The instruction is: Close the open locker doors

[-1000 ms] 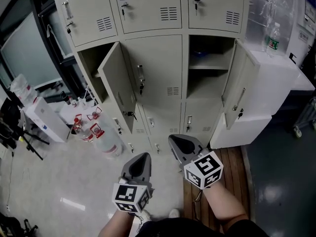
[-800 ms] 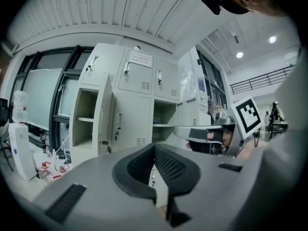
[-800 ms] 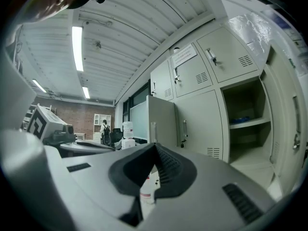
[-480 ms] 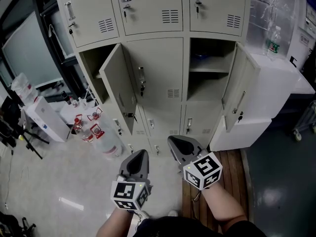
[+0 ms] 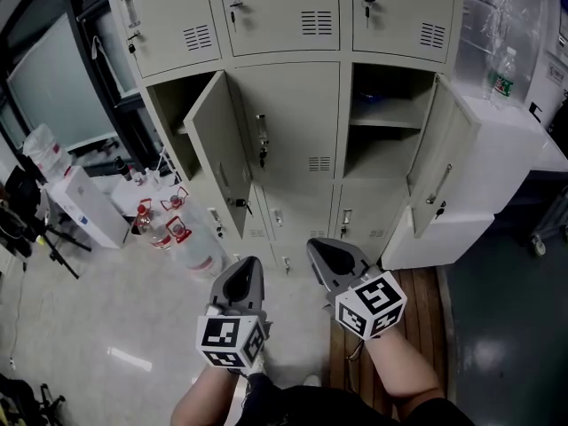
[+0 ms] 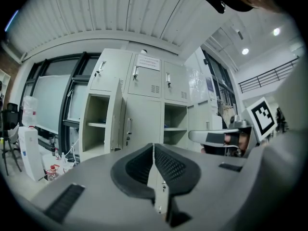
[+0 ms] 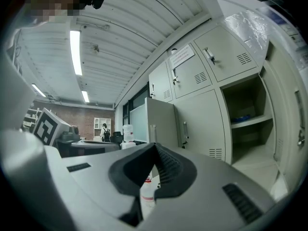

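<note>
Both grippers sit low in front of the locker bank (image 5: 293, 131). The left gripper (image 5: 246, 272) and the right gripper (image 5: 327, 254) each have their jaws pressed together on nothing. In the middle row, the left door (image 5: 216, 149) and the right door (image 5: 441, 162) stand open. Something bluish (image 7: 242, 118), hard to make out, lies on the right compartment's shelf.

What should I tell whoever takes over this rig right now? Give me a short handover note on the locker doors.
The left gripper is shut and empty, held in front of the lockers, touching nothing.
The right gripper is shut and empty, beside the left one, also touching nothing.
Doors: in the middle row, the left door and the right door both stand open. The middle door between them is closed.
Done: no open door closed yet.
Left to do: push both open doors shut.
</note>
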Motion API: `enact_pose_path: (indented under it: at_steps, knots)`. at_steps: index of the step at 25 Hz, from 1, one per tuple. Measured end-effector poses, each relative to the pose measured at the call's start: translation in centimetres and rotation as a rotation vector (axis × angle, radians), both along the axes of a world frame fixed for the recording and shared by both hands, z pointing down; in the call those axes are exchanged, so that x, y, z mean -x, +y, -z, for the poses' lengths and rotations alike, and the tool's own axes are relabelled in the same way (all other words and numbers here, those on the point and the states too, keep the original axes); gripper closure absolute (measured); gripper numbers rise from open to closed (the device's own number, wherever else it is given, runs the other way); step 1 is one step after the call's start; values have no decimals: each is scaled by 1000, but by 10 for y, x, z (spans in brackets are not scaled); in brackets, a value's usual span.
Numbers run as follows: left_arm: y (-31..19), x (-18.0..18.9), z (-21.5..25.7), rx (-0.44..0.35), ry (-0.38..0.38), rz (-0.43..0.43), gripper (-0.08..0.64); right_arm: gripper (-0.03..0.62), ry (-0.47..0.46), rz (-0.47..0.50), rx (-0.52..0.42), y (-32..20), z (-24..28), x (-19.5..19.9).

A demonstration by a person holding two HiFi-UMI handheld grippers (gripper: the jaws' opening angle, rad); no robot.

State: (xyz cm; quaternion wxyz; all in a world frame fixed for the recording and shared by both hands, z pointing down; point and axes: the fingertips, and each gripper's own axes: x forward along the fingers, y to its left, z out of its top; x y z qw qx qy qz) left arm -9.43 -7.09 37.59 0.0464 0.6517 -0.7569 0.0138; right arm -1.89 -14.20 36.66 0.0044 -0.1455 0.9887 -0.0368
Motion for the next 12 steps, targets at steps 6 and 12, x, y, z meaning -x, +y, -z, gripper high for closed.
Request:
enact_pose_path:
  at_steps: [6, 12]
  knots:
    - [-9, 19, 0, -6, -12, 12, 488, 592, -4, -3, 16, -8, -5, 15]
    - [-19, 49, 4, -29, -38, 38, 409, 592, -7, -17, 21, -19, -5, 36]
